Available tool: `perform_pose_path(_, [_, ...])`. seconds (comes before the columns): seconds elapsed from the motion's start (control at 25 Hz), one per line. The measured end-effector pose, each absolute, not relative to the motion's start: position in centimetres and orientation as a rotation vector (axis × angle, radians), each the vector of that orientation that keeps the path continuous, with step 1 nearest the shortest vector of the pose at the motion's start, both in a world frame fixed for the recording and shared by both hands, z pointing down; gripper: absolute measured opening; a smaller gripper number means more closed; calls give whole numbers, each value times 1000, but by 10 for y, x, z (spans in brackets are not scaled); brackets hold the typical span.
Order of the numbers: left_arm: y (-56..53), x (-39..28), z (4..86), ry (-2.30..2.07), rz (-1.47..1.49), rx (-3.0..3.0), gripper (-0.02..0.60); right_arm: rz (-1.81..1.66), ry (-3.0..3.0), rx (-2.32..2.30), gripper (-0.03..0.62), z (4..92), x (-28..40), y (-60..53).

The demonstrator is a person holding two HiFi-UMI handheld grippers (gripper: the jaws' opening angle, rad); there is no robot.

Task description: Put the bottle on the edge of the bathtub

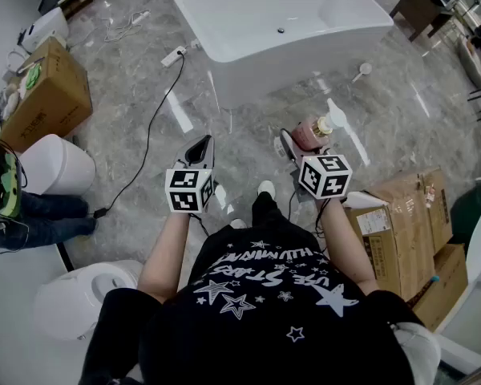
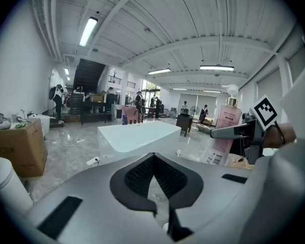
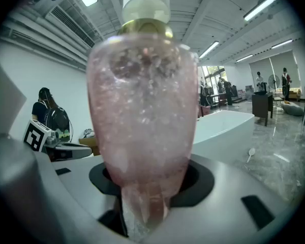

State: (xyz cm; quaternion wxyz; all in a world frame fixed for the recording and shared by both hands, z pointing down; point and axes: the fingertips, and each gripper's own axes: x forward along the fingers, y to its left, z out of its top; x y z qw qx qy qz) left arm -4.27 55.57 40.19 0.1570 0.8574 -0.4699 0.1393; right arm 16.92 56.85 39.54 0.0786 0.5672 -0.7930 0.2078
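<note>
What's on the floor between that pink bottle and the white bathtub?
Head view: just bare marble floor between bottle and bathtub; a small white scoop lies off to one side.

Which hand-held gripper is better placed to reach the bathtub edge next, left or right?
Right. The right hand-held gripper is clamped on the pink bottle, with the bathtub ahead. The left hand-held gripper is shut and empty.

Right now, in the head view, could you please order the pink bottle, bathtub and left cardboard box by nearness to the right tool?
1. Pink bottle: held in the right tool itself.
2. Bathtub: straight ahead, well beyond it.
3. Left cardboard box: far off to the left.
</note>
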Motion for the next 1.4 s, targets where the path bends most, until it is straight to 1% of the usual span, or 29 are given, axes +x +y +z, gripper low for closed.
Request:
perform_pose_path(0.36, [570,-43,407,-1322,417,2463,15,620,-2365,1688,225,398,168,577])
perform_pose_path(0.64, [581,-66,420,-1334,429,2442,15,631,-2362,1686,226,409,154,581])
perform_pose_path(0.84, [564,-80,414,-1369,402,2431,15,632,-2366,1682,229,411,146,567])
perform_pose_path(1.04, [532,-84,403,-1399,381,2443,15,651,-2375,1690,229,411,148,528])
perform_pose_path(1.4, [434,-76,427,-1445,468,2362,15,726,-2381,1643,229,438,172,409])
